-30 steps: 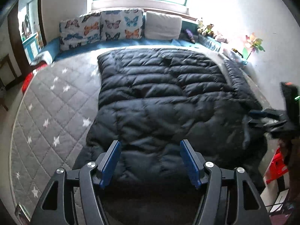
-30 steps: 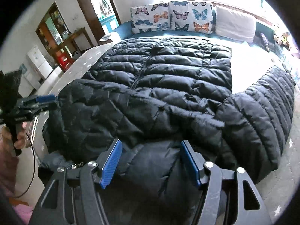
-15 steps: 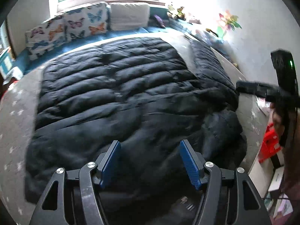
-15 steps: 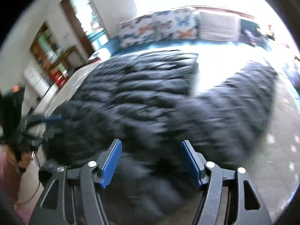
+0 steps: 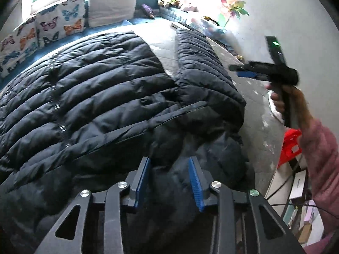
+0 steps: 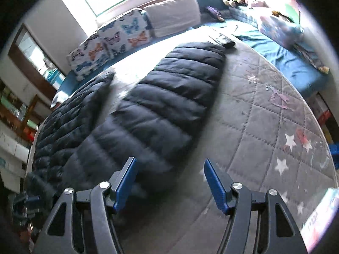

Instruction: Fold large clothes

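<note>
Jacket [image 5: 101,97], black, quilted, spread across bed [image 6: 264,110]; sleeve [image 6: 169,97] out toward 1 o'clock. Left tongs [image 5: 169,177] part open over bunched collar, gripping nothing. Right tongs [image 6: 169,182] wide, empty. Butterfly pillows [image 5: 55,27] at 11 o'clock.
</note>
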`<act>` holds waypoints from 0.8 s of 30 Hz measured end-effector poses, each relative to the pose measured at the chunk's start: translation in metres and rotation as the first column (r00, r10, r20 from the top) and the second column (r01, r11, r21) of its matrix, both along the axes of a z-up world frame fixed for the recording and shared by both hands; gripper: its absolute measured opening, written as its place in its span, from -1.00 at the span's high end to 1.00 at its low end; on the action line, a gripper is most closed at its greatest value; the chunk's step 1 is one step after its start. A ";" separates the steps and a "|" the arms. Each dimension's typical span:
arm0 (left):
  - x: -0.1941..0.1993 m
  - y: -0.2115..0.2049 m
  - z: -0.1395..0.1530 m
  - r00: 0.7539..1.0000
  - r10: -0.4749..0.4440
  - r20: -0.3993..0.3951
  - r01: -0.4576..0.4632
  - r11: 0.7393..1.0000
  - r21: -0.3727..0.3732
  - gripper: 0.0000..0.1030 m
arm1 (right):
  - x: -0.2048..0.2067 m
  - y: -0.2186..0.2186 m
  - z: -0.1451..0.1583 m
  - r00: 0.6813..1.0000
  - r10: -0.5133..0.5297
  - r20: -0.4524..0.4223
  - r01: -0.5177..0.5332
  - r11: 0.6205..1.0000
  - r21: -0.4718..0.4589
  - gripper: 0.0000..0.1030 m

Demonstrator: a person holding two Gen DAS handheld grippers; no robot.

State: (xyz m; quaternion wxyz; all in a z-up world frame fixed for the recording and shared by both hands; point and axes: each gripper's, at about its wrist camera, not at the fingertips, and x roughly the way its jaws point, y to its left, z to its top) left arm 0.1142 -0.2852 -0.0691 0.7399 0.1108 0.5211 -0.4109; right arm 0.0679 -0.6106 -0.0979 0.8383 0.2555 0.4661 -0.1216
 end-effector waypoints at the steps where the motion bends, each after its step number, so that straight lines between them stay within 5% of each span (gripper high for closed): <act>1: 0.001 -0.004 -0.001 1.000 -0.009 -0.005 0.009 1.000 -0.003 0.24 | 0.005 -0.007 -0.007 1.000 -0.025 0.000 0.025 0.999 0.022 -0.39; 15: 0.012 -0.026 -0.030 0.996 -0.073 -0.050 0.074 0.997 0.019 0.24 | 0.049 -0.036 -0.023 0.991 -0.069 0.111 0.049 0.984 0.171 -0.39; 19: 0.012 -0.029 -0.033 0.997 -0.072 -0.041 0.073 0.997 0.027 0.24 | 0.048 -0.036 -0.020 0.991 -0.072 0.112 0.050 0.981 0.186 0.19; 24: 0.008 -0.031 -0.030 0.998 -0.067 -0.018 0.067 0.997 0.028 0.24 | 0.035 -0.024 0.017 0.981 -0.054 0.185 0.027 0.989 0.146 0.56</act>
